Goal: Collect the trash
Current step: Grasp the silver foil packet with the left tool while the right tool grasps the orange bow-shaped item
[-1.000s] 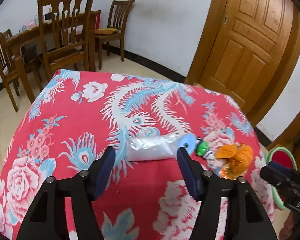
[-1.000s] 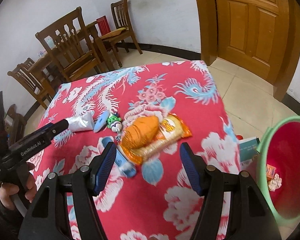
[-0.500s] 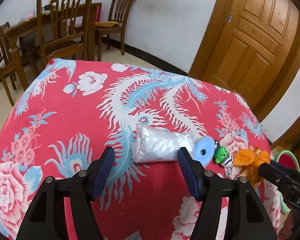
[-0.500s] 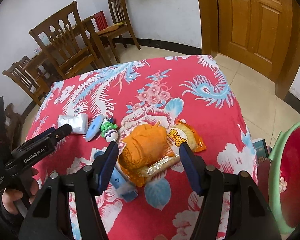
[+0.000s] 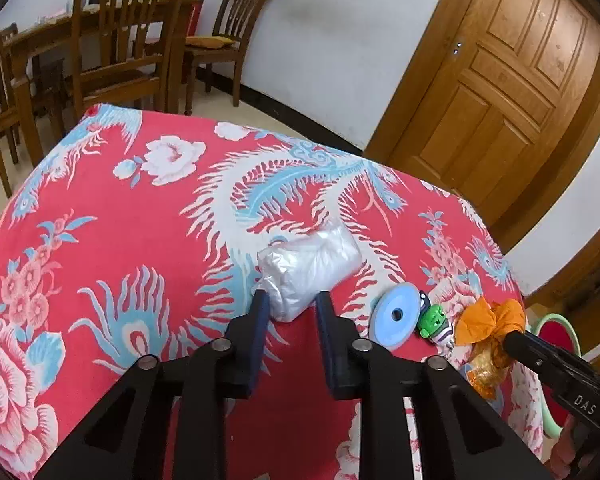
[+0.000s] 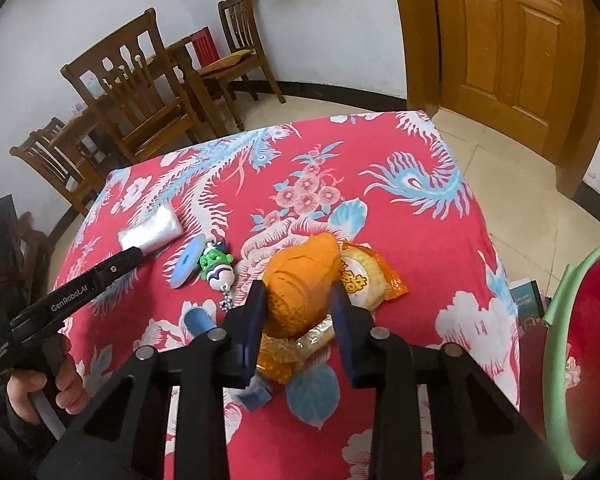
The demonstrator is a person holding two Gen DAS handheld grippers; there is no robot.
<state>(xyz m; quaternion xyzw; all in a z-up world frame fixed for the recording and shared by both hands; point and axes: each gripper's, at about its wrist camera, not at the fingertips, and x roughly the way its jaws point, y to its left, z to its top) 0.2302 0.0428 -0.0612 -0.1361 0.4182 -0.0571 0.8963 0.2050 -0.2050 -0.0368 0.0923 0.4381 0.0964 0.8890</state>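
Left wrist view: left gripper (image 5: 289,306), jaws just closing, pinches a clear bag (image 5: 310,266) on the table (image 5: 112,216), while right gripper (image 6: 298,294) closes on orange trash (image 6: 300,280); next likely lifting both toward the bin (image 6: 560,308).

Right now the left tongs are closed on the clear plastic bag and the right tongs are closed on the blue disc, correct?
Not quite. The left tongs are on the clear plastic bag, but the right tongs have just closed on the orange bundle, as the right wrist view shows. The blue disc lies untouched.
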